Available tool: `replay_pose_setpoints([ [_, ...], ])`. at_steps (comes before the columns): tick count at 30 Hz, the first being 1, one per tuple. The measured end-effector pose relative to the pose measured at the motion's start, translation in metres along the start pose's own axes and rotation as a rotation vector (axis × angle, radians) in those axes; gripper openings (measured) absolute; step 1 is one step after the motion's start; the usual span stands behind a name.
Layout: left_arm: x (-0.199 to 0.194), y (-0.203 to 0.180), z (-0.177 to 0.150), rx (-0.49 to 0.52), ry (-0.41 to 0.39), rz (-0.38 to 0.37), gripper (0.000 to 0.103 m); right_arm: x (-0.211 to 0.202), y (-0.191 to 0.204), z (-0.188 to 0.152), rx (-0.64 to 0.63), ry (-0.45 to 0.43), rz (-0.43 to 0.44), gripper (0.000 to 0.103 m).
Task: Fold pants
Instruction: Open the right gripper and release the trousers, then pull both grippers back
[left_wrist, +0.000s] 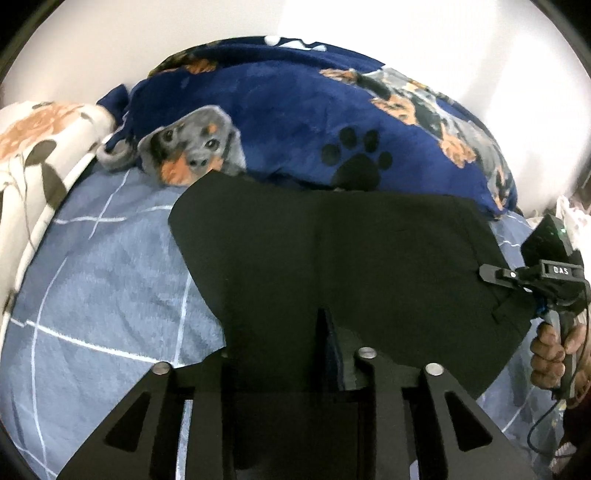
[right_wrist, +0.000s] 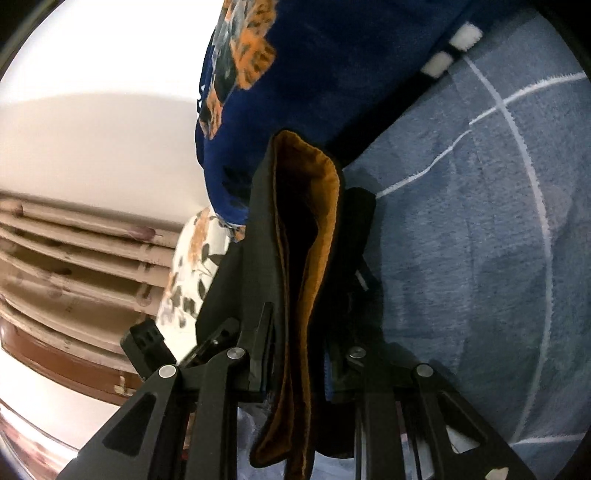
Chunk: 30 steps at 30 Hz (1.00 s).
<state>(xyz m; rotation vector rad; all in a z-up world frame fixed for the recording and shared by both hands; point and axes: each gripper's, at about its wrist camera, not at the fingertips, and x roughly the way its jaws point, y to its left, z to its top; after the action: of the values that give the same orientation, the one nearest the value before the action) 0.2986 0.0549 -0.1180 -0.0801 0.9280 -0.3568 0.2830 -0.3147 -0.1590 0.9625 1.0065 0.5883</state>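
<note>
Left gripper (left_wrist: 295, 332) pitched down over the pants (left_wrist: 332, 258), jaws partly apart; black cloth lies between them, can't tell whether the pads press it. One pair of pants, black, smooth, spread flat on the bed (left_wrist: 103, 266), top edge against the dog-print blanket (left_wrist: 295, 110). Sheet is grey-blue with white grid lines; floral pillow (left_wrist: 40, 147) far left. Right gripper (right_wrist: 299, 343) clamps a bunched pants edge, orange lining showing; one hand (left_wrist: 554, 354) on its grip.
</note>
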Motion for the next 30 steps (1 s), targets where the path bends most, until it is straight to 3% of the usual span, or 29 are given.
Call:
replay_pose_setpoints([
  [2, 0.003, 0.003, -0.003, -0.019, -0.001, 0.021, 0.047, -0.001, -0.003, -0.001, -0.005, -0.003, -0.016, 0.020],
  [4, 0.004, 0.008, -0.007, -0.045, -0.005, 0.043, 0.065, 0.001, -0.001, -0.001, -0.029, -0.009, -0.056, 0.022],
  [8, 0.002, 0.011, -0.016, -0.057, -0.022, 0.130, 0.080, 0.003, 0.008, -0.008, -0.105, -0.041, -0.153, 0.025],
  [10, 0.001, 0.008, -0.017, -0.037, -0.016, 0.207, 0.094, 0.004, 0.016, -0.012, -0.152, -0.054, -0.211, 0.029],
  [14, -0.013, -0.004, -0.020, 0.017, -0.046, 0.336, 0.095, 0.001, 0.029, -0.014, -0.166, -0.095, -0.282, 0.038],
  [17, -0.030, -0.019, -0.023, 0.075, -0.074, 0.415, 0.095, -0.011, 0.048, -0.020, -0.226, -0.160, -0.353, 0.039],
  [21, -0.063, -0.042, -0.031, 0.113, -0.165, 0.436, 0.096, -0.034, 0.076, -0.041, -0.282, -0.226, -0.341, 0.040],
  [30, -0.143, -0.092, -0.049, 0.128, -0.368, 0.412, 0.103, -0.067, 0.131, -0.112, -0.432, -0.259, -0.366, 0.047],
])
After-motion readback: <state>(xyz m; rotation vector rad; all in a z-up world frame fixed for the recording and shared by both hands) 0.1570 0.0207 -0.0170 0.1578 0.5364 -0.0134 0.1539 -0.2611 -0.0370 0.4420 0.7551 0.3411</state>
